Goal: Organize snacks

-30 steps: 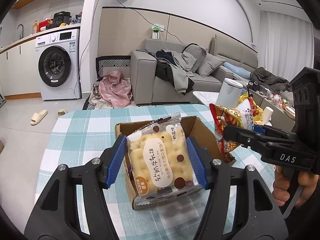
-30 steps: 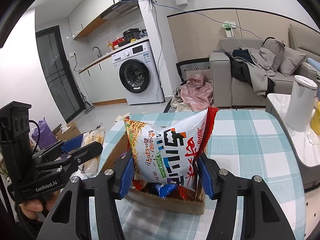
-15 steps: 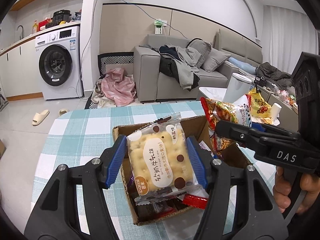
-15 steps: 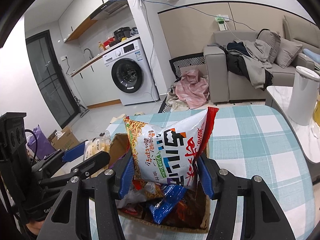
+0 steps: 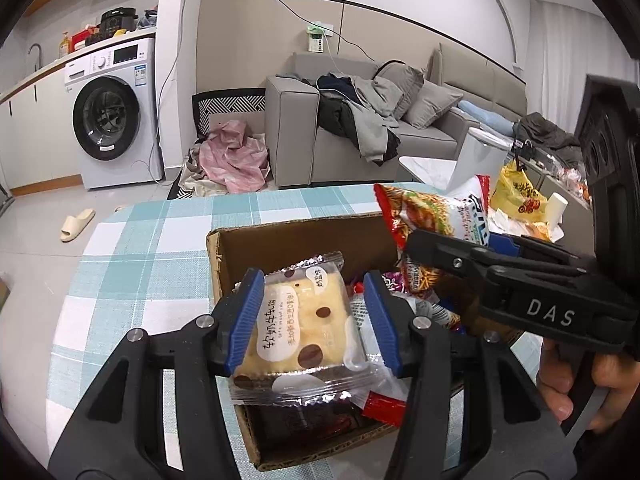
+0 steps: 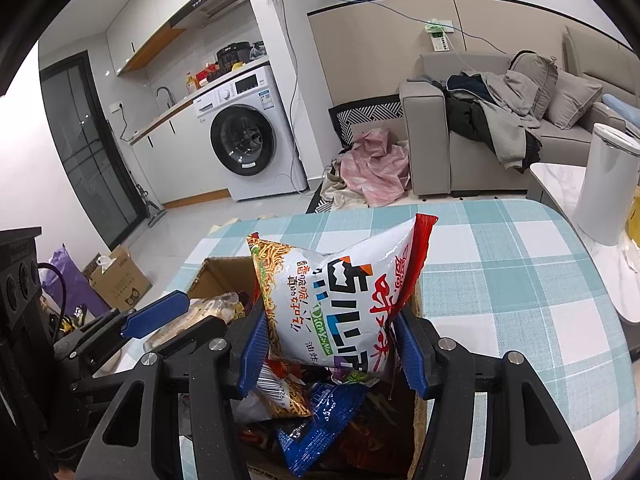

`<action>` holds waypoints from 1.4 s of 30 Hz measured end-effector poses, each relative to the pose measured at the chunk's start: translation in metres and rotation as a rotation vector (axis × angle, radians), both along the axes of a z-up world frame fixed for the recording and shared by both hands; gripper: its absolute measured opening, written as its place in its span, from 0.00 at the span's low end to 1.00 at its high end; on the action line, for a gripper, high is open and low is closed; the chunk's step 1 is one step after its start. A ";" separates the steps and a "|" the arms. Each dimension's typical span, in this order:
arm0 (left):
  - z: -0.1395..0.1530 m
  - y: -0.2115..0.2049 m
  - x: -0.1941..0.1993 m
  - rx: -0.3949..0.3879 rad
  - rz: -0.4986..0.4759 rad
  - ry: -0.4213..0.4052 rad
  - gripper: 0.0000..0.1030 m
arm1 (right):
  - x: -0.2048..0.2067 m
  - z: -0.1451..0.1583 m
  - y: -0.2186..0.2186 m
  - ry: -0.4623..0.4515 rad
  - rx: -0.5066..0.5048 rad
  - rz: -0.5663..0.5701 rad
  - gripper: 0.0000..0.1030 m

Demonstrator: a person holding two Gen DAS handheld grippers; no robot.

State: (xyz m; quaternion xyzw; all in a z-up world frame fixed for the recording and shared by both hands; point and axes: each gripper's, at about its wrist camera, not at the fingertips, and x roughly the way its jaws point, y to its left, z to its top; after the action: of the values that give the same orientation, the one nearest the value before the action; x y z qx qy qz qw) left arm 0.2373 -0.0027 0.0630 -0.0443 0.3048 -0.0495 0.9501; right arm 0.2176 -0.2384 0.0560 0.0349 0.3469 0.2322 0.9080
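**A:** Where am I in the job?

**B:** Mid-drop, I'd judge. My left gripper (image 5: 316, 320) has a clear-wrapped biscuit packet (image 5: 298, 330) between its blue pads, and the jaws are closing — the left pad touches the wrapper, though a sliver of gap shows on the right side. The packet hangs over the open cardboard box (image 5: 280, 236), which sits on the teal checked tablecloth (image 5: 152, 248).

**A:** And the other side?

**B:** My right gripper (image 6: 330, 344) is clamped on a puffed bag of crispy noodle snack (image 6: 340, 300), upright over the same box, above a heap of wrappers (image 6: 320, 412).

**A:** Next move?

**B:** Probably lowering both into the box, then spreading the jaws — the bag wants a free pocket among the wrappers, and the two grippers sit close, so I would stagger them.
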 end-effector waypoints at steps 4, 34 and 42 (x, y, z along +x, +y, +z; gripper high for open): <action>-0.003 0.003 -0.001 -0.007 -0.001 0.002 0.48 | 0.001 -0.004 0.002 0.006 -0.015 0.007 0.59; 0.033 0.022 -0.091 -0.009 0.073 -0.125 0.99 | -0.065 0.005 -0.042 -0.085 0.032 0.108 0.99; 0.024 0.024 -0.120 0.007 0.097 -0.145 0.99 | -0.089 0.004 -0.053 -0.125 0.047 0.125 0.99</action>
State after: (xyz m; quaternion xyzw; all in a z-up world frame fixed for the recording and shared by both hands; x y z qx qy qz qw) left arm 0.1171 0.0212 0.0866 -0.0518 0.2331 -0.0055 0.9711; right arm 0.1285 -0.2914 0.0597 0.0202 0.2856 0.2982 0.9105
